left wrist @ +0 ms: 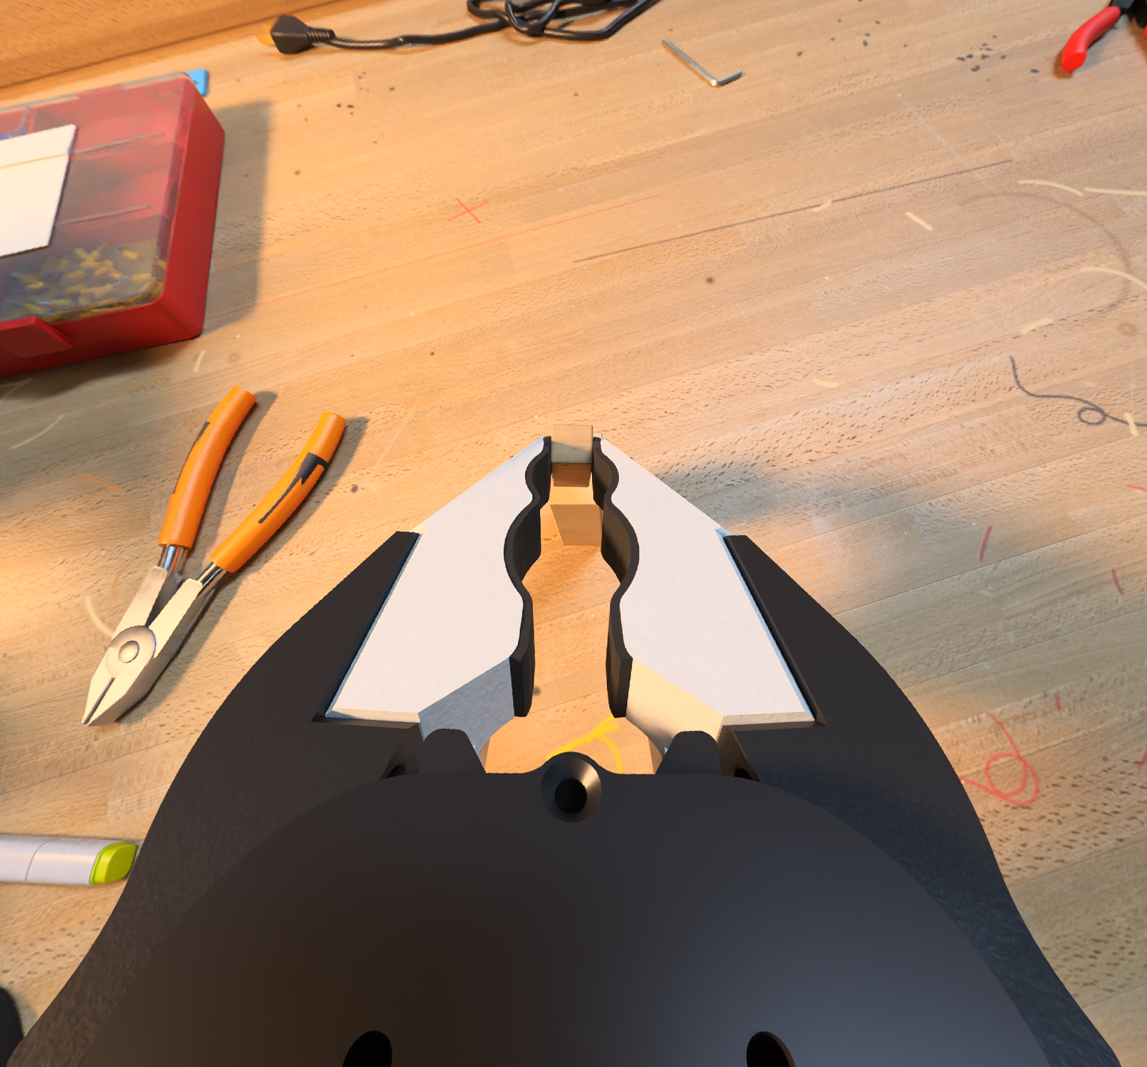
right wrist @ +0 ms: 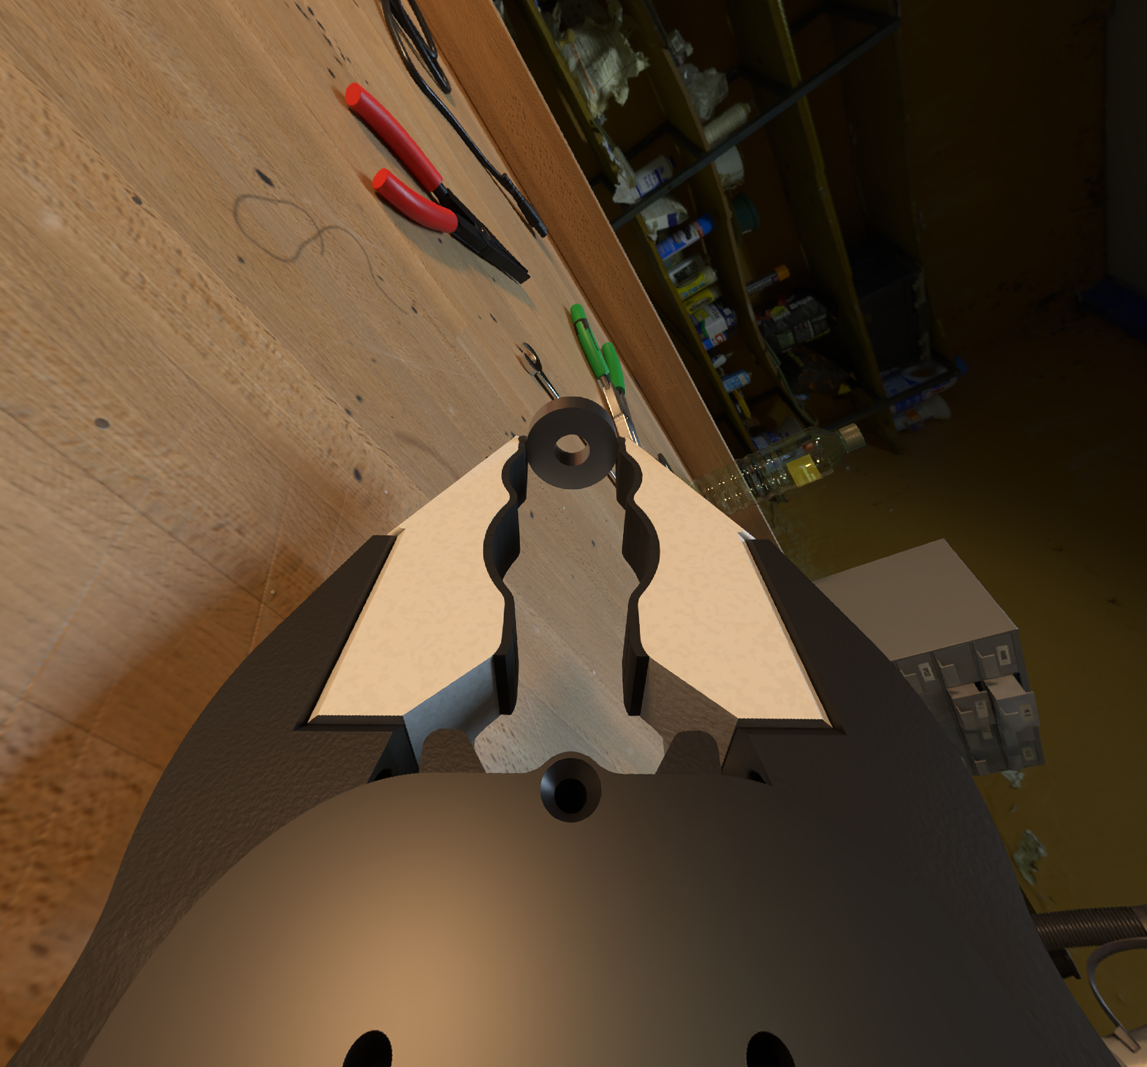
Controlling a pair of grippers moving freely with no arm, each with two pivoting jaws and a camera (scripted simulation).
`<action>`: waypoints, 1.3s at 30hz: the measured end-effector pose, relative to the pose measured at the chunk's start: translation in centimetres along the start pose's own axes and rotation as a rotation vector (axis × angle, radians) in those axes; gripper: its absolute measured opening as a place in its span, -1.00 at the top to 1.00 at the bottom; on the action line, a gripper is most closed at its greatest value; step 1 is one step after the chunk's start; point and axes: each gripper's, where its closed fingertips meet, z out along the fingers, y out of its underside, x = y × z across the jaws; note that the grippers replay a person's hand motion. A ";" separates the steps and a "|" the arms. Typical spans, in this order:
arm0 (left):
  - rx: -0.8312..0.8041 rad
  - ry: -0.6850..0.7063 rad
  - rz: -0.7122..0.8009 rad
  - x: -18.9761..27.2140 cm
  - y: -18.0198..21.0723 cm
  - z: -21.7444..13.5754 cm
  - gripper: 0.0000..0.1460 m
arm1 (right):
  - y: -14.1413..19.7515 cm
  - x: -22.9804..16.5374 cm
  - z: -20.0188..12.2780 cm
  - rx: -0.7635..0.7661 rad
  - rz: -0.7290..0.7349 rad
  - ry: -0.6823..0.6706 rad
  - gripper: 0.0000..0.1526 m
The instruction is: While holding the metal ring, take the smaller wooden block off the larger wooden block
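My left gripper [left wrist: 571, 442] is shut on the smaller wooden block [left wrist: 571, 461], a pale cube pinched between its fingertips. The larger wooden block [left wrist: 578, 521] stands on the workbench directly below it, partly hidden by the fingers. I cannot tell whether the two blocks touch. In the right wrist view, my right gripper [right wrist: 571, 455] is shut on the metal ring [right wrist: 570, 442], a dark thick washer shape with a round hole. It holds the ring above the bench, near the bench's raised back edge.
Orange-handled pliers [left wrist: 205, 547], a red parts box [left wrist: 105, 218] and a marker [left wrist: 68, 860] lie to the left. A black cable [left wrist: 558, 0], a hex key [left wrist: 701, 64] and red-handled pliers [right wrist: 422, 174] lie farther off. Green-handled cutters [right wrist: 597, 354] and a wrench [right wrist: 539, 370] lie beyond the ring.
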 end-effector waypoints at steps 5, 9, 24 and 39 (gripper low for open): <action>0.029 -0.030 0.012 0.0 -0.1 -0.5 0.84 | 0.2 0.0 0.1 -0.014 -0.001 0.003 0.63; 0.038 -0.033 0.016 0.0 -0.1 -0.6 0.84 | 0.3 0.0 0.1 -0.022 -0.005 0.006 0.63; 0.067 -0.041 0.014 0.0 -0.3 -1.0 0.84 | 0.4 -0.1 0.2 -0.026 -0.010 0.002 0.63; 0.078 -0.053 0.006 -0.1 -0.3 -1.2 0.84 | 0.3 -0.1 0.2 -0.022 -0.009 0.000 0.63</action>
